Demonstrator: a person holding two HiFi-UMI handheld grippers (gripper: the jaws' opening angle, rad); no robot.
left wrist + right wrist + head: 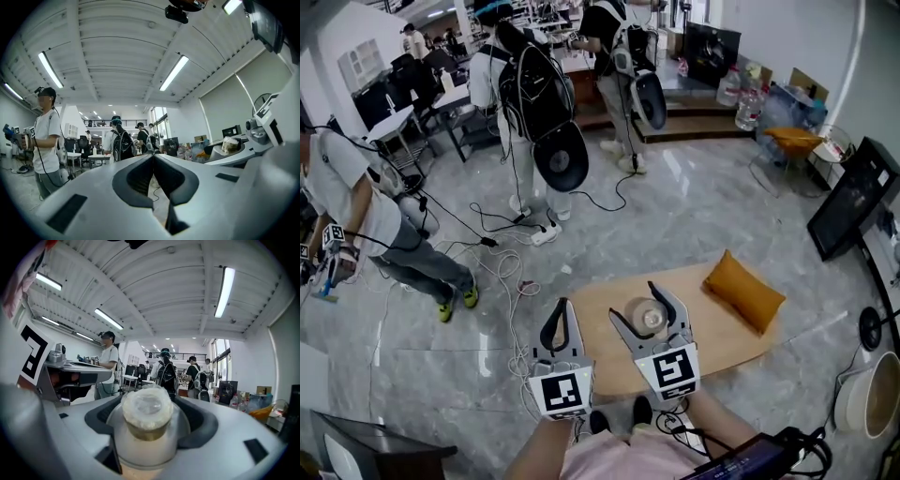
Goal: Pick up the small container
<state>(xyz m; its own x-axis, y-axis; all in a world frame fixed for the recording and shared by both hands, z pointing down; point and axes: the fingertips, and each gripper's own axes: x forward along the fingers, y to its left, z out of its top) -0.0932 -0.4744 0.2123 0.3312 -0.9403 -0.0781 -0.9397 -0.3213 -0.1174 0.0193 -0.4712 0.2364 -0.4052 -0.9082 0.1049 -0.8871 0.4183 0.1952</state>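
Note:
The small container (652, 319) is a clear round tub with a see-through lid and something tan inside. My right gripper (643, 312) is shut on it and holds it above the low wooden table (600, 305). In the right gripper view the container (146, 414) fills the gap between the jaws, which touch both its sides, and the gripper (149, 427) tilts up towards the ceiling. My left gripper (562, 314) hovers beside it at the table's left edge. Its jaws meet at the tips (153, 157) with nothing between them.
An orange cushion (743, 291) lies on the table's right end. Cables and a power strip (546, 232) trail over the marble floor to the left. Several people with backpacks (534, 94) stand behind. A dark screen (853, 197) and a white bucket (869, 398) are at right.

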